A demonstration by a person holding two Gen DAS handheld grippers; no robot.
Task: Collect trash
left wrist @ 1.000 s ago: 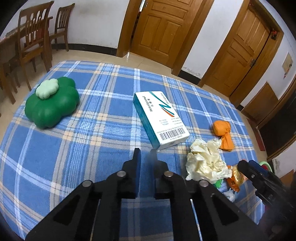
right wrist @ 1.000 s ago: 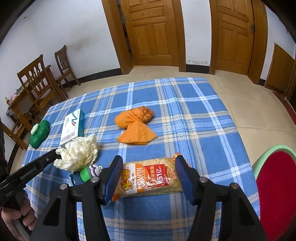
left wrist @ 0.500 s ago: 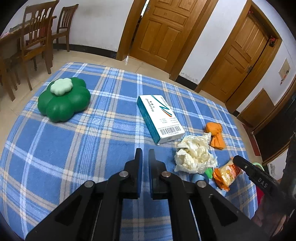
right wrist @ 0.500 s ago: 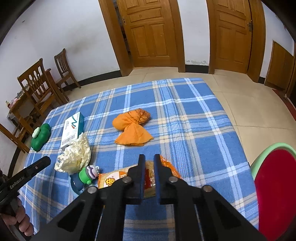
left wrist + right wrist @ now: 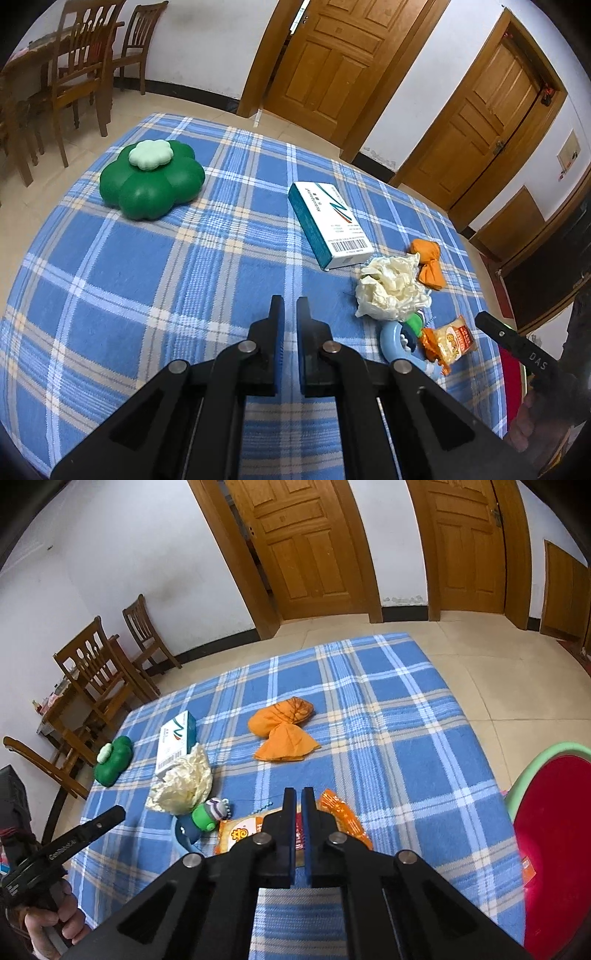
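An orange snack packet (image 5: 340,819) lies on the blue plaid cloth (image 5: 388,709), and my right gripper (image 5: 299,794) is shut on its middle. The packet also shows in the left wrist view (image 5: 448,341). A crumpled cream wrapper (image 5: 391,288) and an orange crumpled bag (image 5: 428,262) lie to the packet's far side; both show in the right wrist view, wrapper (image 5: 184,779) and bag (image 5: 282,731). My left gripper (image 5: 290,306) is shut and empty, above bare cloth left of the wrapper.
A teal-and-white box (image 5: 328,225), a green clover-shaped container (image 5: 151,181) and a small blue-and-green toy (image 5: 201,818) are on the cloth. A red bin with a green rim (image 5: 554,842) stands off the right edge. Wooden chairs (image 5: 81,70) stand at the far left.
My right gripper closed from wide open onto the snack packet and lifted slightly. My left gripper pulled back and up, so the table objects look farther away.
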